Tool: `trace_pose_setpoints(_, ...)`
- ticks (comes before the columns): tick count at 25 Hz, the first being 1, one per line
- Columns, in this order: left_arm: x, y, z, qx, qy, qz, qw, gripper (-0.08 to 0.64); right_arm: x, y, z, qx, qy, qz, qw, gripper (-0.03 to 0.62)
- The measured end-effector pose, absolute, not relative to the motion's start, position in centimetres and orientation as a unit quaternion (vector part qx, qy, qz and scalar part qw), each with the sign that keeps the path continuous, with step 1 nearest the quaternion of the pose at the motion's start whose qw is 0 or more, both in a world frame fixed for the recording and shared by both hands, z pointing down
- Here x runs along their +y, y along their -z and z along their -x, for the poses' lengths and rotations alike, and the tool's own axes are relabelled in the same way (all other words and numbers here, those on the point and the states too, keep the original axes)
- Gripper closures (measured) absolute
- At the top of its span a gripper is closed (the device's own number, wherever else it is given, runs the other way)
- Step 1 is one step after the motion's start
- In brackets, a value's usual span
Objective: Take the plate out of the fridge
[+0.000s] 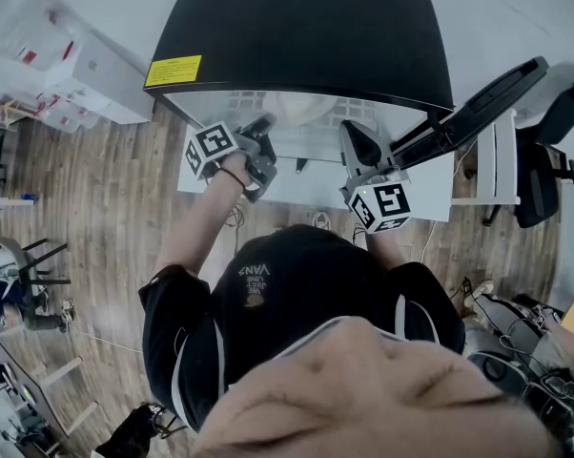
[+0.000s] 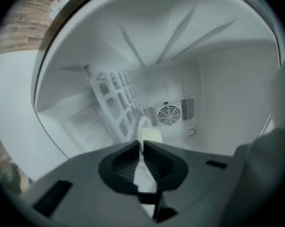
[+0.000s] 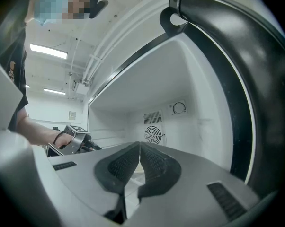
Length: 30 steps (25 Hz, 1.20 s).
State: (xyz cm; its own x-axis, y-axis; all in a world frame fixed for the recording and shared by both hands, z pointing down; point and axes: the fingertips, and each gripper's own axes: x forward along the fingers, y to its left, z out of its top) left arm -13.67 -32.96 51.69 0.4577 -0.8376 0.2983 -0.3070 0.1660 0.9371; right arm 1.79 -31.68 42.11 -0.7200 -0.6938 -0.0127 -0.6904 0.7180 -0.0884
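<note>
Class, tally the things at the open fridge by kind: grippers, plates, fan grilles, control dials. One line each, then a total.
Grippers: 2, the left gripper and the right gripper
Plates: 1, the plate between the left gripper's jaws
Fan grilles: 1, the fan grille
Control dials: 1, the control dial
Total: 5

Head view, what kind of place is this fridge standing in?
Probably a lab or office workroom rather than a home kitchen: an office chair on a wood floor, loose cables, and strip lights overhead.
</note>
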Motion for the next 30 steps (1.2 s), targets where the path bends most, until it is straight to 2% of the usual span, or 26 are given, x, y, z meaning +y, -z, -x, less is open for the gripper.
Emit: trace_pose_setpoints(30, -31.6, -51.5, 12.9, -0.420, 0.255, -0.614, 0.618, 0.534, -31.1, -43.7, -1.0, 0.924, 0.058, 0.378, 0.007, 0.580)
